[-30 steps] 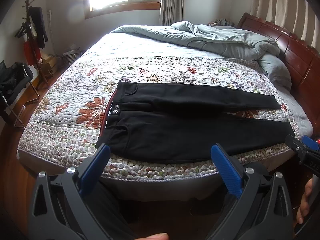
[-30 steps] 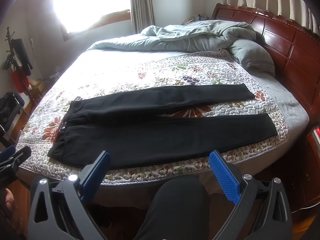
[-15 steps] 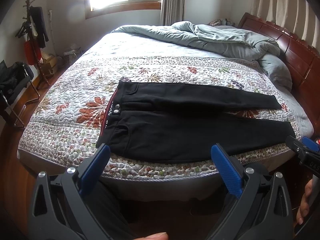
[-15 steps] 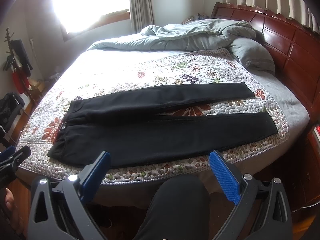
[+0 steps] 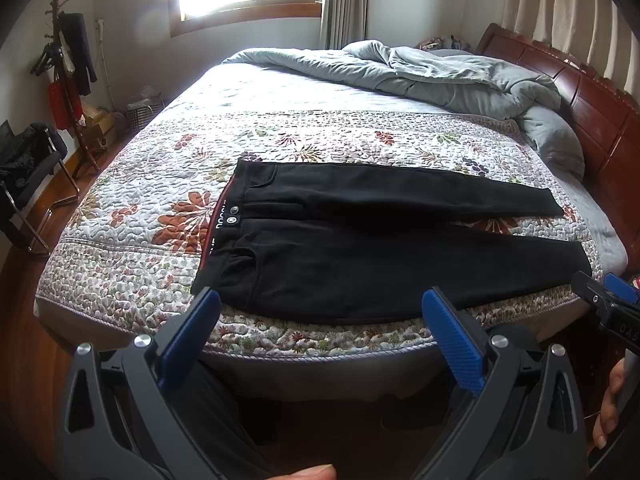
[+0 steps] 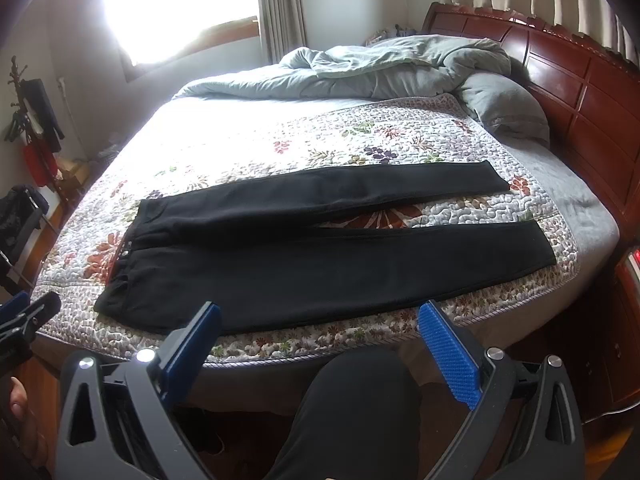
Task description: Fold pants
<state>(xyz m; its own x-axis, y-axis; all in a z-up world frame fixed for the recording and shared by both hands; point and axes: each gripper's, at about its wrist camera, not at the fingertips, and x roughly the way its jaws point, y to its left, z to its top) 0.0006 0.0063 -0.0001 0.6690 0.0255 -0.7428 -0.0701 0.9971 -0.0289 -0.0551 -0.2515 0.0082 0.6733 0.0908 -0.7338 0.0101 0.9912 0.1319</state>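
Left wrist: matte black pants (image 5: 360,256) flat on quilted floral bedspread (image 5: 132,248), both grippers' jaws released.

Left wrist: off the bed's (image 5: 120,312) near edge, waistband end, facing across.
Right wrist: same edge, leg end.
Shared: black pants (image 5: 380,248) (image 6: 320,256).

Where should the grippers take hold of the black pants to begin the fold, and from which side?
Probably the near leg of the black pants: left gripper at its waistband corner, right gripper at its hem, both from the near bed edge. The pants lie flat with the legs spread apart, so that leg can be lifted over the far one.
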